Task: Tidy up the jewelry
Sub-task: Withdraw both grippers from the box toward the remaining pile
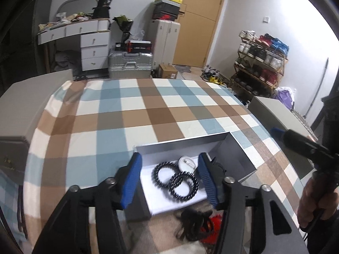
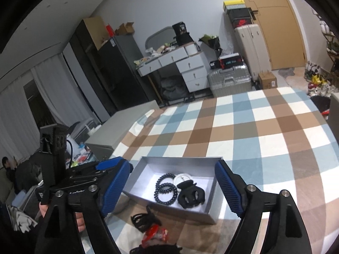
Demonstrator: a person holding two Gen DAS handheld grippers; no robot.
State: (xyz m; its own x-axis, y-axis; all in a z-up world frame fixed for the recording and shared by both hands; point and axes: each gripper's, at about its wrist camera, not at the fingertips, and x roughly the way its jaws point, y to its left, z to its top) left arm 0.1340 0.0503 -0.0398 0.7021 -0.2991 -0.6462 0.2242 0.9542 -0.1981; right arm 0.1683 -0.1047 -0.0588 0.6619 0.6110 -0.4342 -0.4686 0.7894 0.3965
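A grey open box (image 1: 241, 154) (image 2: 146, 165) sits on the checked tablecloth. Inside lie two black bead bracelets (image 1: 175, 178) (image 2: 166, 189), a small white round case (image 1: 186, 163) (image 2: 183, 177) and a black hair claw clip (image 2: 191, 194). Outside the box's near side lie another black claw clip (image 1: 193, 222) (image 2: 144, 219) and a red item (image 1: 213, 226) (image 2: 154, 233). My left gripper (image 1: 169, 165) is open and empty, just above the box. My right gripper (image 2: 172, 173) is open and empty, hovering over the box; it also shows at the right of the left wrist view (image 1: 296, 137).
The checked tablecloth (image 1: 148, 110) (image 2: 264, 131) covers the table. Grey box-like blocks stand at the table's left (image 1: 23, 105) (image 2: 118, 127) and right (image 1: 273, 110) edges. Drawers, suitcases and a shoe rack stand in the room beyond.
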